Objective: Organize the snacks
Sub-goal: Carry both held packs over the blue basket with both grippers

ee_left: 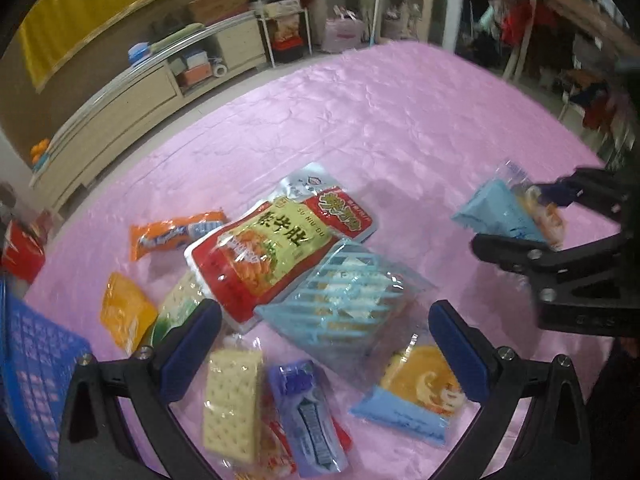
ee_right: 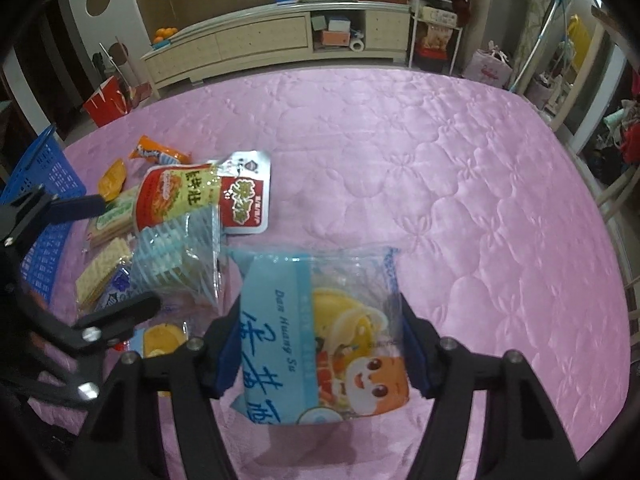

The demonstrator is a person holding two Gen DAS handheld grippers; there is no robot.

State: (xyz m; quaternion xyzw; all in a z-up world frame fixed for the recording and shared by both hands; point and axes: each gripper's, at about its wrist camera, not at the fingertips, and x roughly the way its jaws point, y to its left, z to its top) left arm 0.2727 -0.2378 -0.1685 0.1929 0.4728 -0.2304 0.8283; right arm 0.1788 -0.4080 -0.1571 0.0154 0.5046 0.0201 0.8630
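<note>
The far and right stretch of the pink quilted bed cover (ee_right: 460, 168) is left bare, giving open passage. The near left is crowded by a heap of snack packets: a red-and-yellow pouch (ee_left: 260, 256) is overlapped by a clear blue-striped biscuit bag (ee_left: 348, 300), with a cracker pack (ee_left: 232, 400) just beside. The left edge is blocked by a blue perforated plastic basket (ee_left: 32, 368). Narrow strips of cover are seen between outlying packets.
</note>
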